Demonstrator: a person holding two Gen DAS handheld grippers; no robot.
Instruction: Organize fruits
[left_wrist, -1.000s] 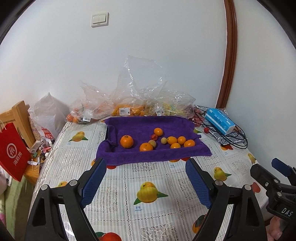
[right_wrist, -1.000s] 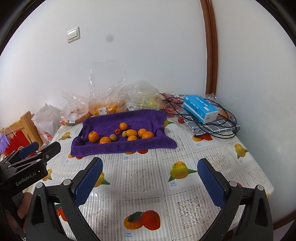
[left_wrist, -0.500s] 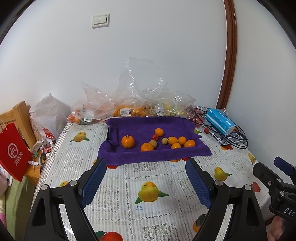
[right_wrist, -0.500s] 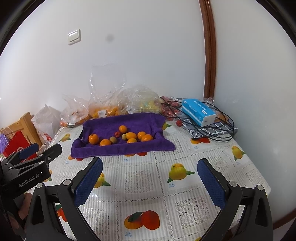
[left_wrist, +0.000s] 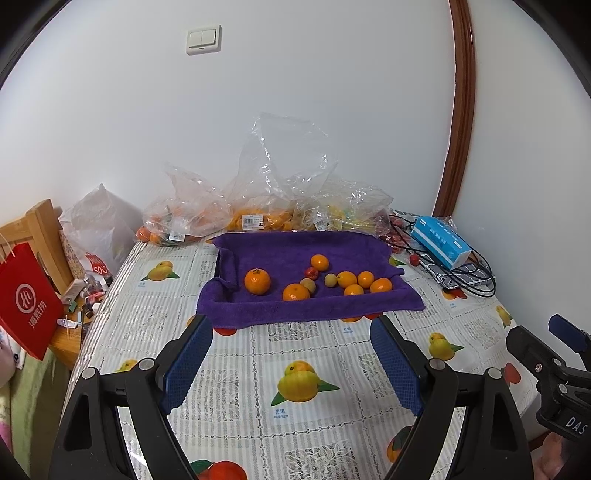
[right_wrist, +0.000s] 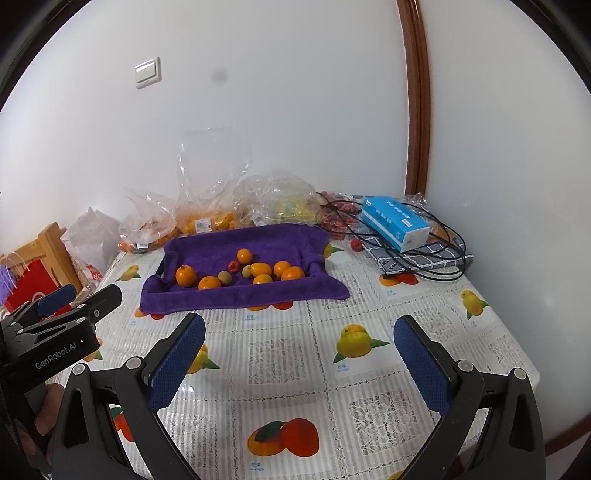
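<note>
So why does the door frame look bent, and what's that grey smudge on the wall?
Left wrist view: the fisheye lens bows the brown door frame and darkens the corners. Right wrist view: same bowing, and the soft grey spot is blurred like a lens speck, though I cannot tell. Both views are evenly lit and sharp.

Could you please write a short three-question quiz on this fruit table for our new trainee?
1. True or false: the left gripper is shut on a fruit.
2. What lies on top of the checked cloth at the right of the table? A) a blue box B) a red bag C) an orange
3. Fill in: the small red fruit among the oranges lies on the ______ towel.

Key:
1. False: both it and the right gripper stand open over bare tablecloth.
2. A, the blue box, with black cables looped around it.
3. Purple.
</note>
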